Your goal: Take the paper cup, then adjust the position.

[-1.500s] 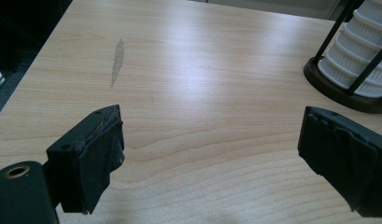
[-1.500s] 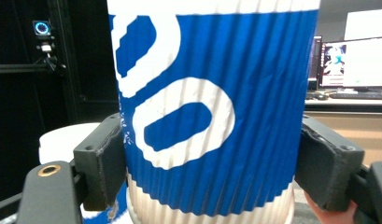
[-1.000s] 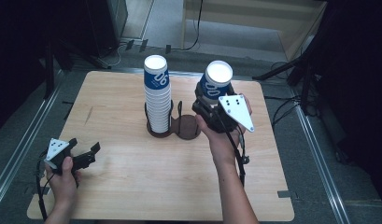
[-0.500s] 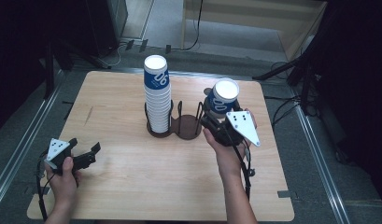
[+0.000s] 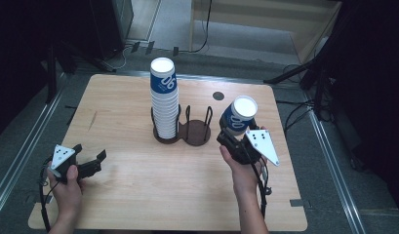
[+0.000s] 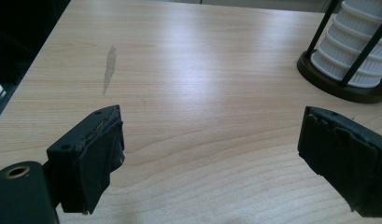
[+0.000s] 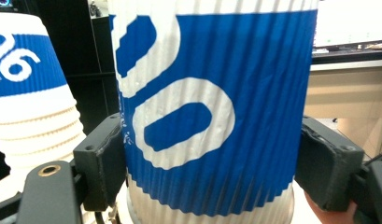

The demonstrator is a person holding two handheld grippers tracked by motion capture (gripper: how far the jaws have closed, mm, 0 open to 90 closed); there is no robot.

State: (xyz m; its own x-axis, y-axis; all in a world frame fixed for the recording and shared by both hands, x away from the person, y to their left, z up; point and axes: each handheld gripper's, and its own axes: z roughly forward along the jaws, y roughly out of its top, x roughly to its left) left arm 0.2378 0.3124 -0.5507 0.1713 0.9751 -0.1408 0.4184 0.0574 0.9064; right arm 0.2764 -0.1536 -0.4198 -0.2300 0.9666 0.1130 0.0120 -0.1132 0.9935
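My right gripper point(image 5: 234, 136) squeezes one blue cup point(image 5: 238, 116) upside down, just right of the cup holder point(image 5: 196, 132), so I can set it down, while my left gripper point(image 5: 89, 163) rests wide open and empty.

A blue-and-white ribbed paper cup point(image 5: 239, 116), upside down and tilted, sits right of the cup holder point(image 5: 189, 130).

My right gripper view cuts off the blue-and-white cup point(image 7: 212, 121) at top and bottom. The cup stack point(image 6: 361, 51) runs off my left gripper view's upper right corner.
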